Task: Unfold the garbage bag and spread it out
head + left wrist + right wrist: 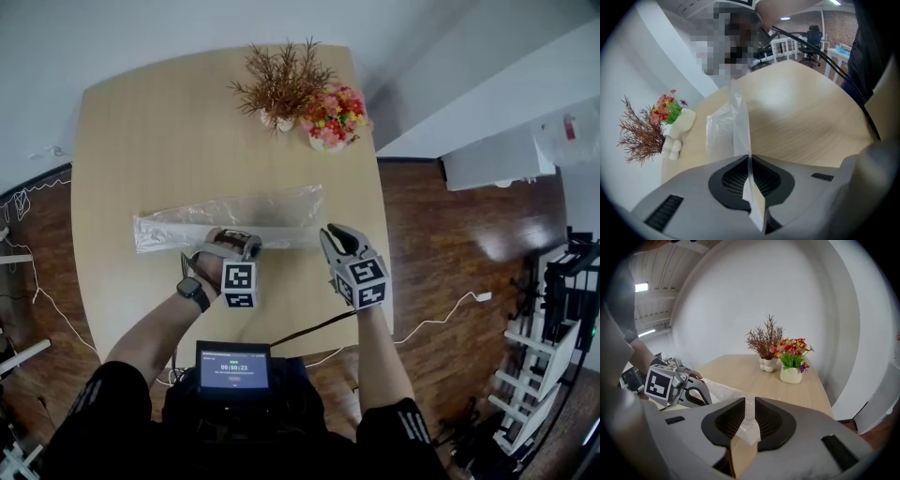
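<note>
A clear plastic garbage bag (234,217) lies as a long folded strip across the wooden table (141,141). My left gripper (234,240) is at the strip's near edge, left of the middle, shut on it. In the left gripper view the film (727,126) rises from the table into the closed jaws (750,177). My right gripper (335,234) is at the bag's right end. In the right gripper view a narrow gap shows between its jaws (750,416); a corner of film (749,427) hangs in that gap, not pinched. The left gripper (670,386) shows there too.
A vase of dried brown twigs (281,89) and a pot of bright flowers (334,118) stand at the table's far edge. A small screen (232,367) sits at the person's chest. A white cable (441,319) runs over the wood floor at the right.
</note>
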Available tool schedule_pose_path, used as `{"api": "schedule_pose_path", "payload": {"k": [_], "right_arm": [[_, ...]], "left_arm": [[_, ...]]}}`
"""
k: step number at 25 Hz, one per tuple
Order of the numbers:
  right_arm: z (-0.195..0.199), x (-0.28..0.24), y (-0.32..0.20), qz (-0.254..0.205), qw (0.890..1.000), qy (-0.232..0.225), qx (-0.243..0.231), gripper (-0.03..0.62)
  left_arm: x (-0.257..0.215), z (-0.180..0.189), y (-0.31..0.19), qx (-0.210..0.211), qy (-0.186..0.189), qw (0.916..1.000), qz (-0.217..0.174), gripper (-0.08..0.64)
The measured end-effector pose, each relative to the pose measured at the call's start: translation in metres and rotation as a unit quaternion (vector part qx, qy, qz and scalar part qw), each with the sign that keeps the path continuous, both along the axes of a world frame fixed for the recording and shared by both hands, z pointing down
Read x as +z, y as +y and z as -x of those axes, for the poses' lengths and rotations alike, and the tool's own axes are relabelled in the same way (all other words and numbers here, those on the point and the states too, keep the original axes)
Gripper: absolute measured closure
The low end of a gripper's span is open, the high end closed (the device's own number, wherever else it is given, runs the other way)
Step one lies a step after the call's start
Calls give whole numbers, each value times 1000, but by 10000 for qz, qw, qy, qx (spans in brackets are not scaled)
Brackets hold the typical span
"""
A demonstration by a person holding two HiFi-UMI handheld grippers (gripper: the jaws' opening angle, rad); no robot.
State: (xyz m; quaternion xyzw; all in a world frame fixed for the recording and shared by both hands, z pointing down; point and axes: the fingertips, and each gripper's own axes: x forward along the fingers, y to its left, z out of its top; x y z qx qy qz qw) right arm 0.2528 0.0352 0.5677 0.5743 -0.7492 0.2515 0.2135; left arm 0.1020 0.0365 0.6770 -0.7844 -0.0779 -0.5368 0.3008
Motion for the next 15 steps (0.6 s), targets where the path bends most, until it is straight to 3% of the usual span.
{"api": "schedule_pose_path", "payload": {"k": [6,10,15], "right_arm": [[18,26,-1,666,9957,508,-407,502],[28,59,6,1212,9840,964,-883,502],[36,86,10,1592,9727,1168,-1220,497]], "left_arm": [[15,5,12,64,-188,9998,0,549],[23,9,16,31,-272,9996,71,549],[25,10,18,17,-287,9995,122,549]]}}
